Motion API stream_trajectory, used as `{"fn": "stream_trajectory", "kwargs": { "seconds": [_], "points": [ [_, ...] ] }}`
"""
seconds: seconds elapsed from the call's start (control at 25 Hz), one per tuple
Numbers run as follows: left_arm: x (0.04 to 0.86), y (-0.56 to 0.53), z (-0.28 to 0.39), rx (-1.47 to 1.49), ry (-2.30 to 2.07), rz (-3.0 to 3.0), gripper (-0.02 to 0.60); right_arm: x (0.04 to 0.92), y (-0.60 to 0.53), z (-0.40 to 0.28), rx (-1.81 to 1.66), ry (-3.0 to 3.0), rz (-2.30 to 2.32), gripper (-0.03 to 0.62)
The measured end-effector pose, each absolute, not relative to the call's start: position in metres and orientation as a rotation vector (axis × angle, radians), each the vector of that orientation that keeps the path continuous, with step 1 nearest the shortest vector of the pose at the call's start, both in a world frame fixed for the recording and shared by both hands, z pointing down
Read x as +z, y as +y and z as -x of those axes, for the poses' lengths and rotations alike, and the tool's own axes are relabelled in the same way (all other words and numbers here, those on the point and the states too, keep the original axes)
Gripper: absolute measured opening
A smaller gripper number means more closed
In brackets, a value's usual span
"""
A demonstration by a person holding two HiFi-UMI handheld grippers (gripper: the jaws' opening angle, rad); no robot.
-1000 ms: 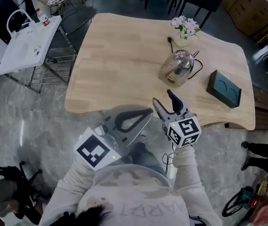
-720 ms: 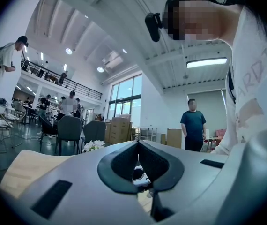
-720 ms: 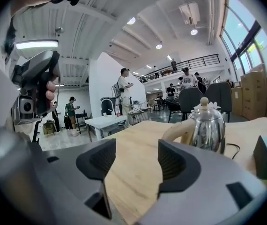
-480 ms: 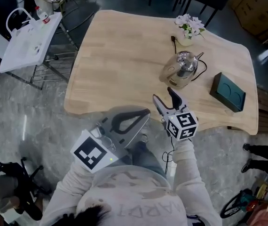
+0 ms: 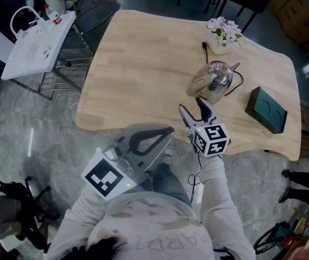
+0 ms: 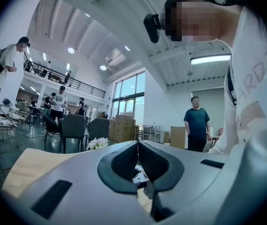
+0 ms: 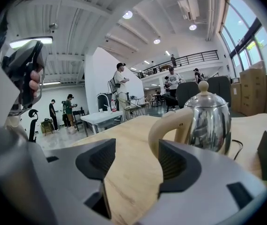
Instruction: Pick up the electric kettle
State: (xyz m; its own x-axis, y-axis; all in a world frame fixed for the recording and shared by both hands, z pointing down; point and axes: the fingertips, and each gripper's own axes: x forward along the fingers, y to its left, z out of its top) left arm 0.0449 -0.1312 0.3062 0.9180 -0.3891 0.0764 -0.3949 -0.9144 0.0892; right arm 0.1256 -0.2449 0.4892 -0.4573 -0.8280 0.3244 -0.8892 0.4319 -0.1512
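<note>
- Targeting the polished steel electric kettle (image 5: 215,80), standing upright on the near right part of the pale wooden table (image 5: 143,64), with its cream handle (image 5: 199,83) facing this way.
- Holding the right gripper (image 5: 192,108) just short of that handle; jaws released and spread wide, having just been opening, with nothing between them yet.
- Keeping the left gripper (image 5: 168,131) back off the table edge, jaws clenched together on nothing.
- Judging the step in hand as lining up for the handle grab.
- Seeing the handle slightly right of the jaw gap in the right gripper view, so shifting right before advancing.
- Centring the handle's upright run between both pads and going deep for full pad contact before clamping.
- Gripping high, near the lid, to limit swing.
- Minding the black cord (image 5: 240,81), likely dragging on the lift, with the white flower vase (image 5: 223,30) sitting close behind.
</note>
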Motion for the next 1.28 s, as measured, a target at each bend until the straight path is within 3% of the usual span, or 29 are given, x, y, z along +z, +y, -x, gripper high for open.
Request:
{"fn": "stream_trajectory", "kwargs": {
  "seconds": [1.28],
  "points": [
    [0.321,-0.163,-0.046,0.144,-0.684,-2.939,0.012,0.514,-0.301,-0.125,0.487,-2.479,-1.498,0.263]
  ]
}}
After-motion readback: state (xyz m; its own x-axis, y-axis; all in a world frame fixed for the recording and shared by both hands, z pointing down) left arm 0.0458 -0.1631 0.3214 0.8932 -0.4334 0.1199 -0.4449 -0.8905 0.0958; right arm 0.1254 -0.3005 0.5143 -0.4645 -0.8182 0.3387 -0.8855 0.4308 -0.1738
